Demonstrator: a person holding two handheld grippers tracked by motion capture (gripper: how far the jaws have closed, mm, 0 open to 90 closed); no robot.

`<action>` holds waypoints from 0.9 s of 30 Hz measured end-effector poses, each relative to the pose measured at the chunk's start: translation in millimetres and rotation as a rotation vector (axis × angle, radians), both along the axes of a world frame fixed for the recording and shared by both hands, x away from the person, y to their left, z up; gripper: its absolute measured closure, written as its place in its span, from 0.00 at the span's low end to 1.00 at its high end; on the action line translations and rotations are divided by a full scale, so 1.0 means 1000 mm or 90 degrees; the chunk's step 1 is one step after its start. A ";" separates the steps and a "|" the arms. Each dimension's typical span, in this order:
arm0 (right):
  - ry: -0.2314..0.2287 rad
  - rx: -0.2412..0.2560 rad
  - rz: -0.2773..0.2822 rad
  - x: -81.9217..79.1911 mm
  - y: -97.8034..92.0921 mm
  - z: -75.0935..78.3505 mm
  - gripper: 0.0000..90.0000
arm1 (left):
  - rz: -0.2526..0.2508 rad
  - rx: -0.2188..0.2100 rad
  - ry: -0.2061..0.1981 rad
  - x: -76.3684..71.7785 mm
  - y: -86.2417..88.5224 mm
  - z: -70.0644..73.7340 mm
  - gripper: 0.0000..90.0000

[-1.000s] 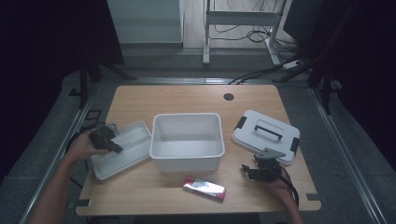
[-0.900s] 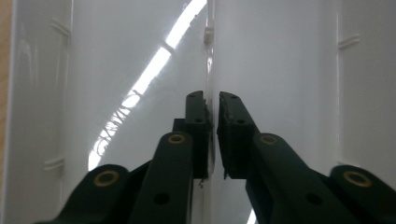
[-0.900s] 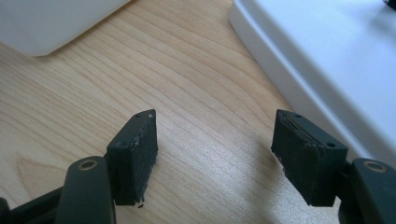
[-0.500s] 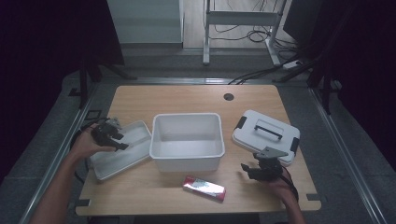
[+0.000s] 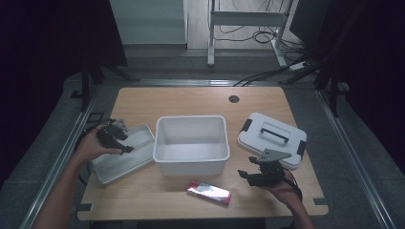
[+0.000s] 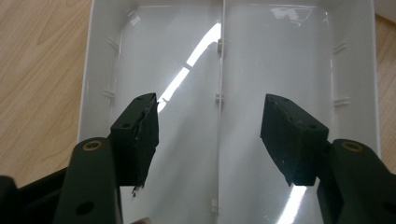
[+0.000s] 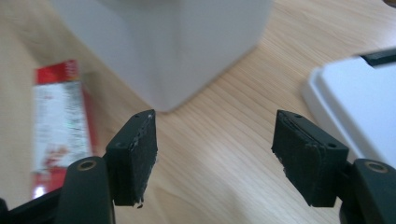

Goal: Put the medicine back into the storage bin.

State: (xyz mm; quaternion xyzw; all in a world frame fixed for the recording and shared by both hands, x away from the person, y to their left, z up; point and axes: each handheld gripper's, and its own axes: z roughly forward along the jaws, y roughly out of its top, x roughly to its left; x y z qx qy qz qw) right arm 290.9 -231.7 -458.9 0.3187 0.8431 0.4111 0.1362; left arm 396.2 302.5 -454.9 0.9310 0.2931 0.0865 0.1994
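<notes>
Shifted toward the left edge of the light wooden counter [image 5: 191, 100] over the past second, the left tongs [image 5: 113, 137] now hang above the shallow white plastic tray [image 5: 125, 155], jaws spread wide and holding nothing; the left gripper view looks straight down on the tray's glossy floor and its centre rib [image 6: 220, 116]. Little changed at the front right corner, the right tongs [image 5: 260, 175] are likewise wide open and empty, low over bare wood. A deep white plastic bin [image 5: 191, 143] stands at the counter's centre, with the tray just beside its left wall. A flat red-and-silver foil packet [image 5: 208, 192] lies near the front edge, between the bin and the right tongs. A white lid with a black handle and black side clips [image 5: 272, 139] rests toward the right edge, just behind those tongs. In the right gripper view, the packet [image 7: 58, 126] lies to the left, the bin's corner [image 7: 163, 46] ahead and the lid [image 7: 355, 107] to the right.
</notes>
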 end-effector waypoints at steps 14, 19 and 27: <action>0.039 -0.062 0.111 -0.021 0.048 0.007 0.38 | -0.012 -0.001 0.001 0.004 -0.013 0.001 0.42; 0.049 -0.080 0.140 -0.027 0.062 0.005 0.38 | -0.016 -0.002 -0.001 0.005 -0.016 0.002 0.42; 0.065 -0.096 0.176 -0.029 0.082 0.000 0.39 | -0.020 0.002 0.005 0.006 -0.023 0.000 0.42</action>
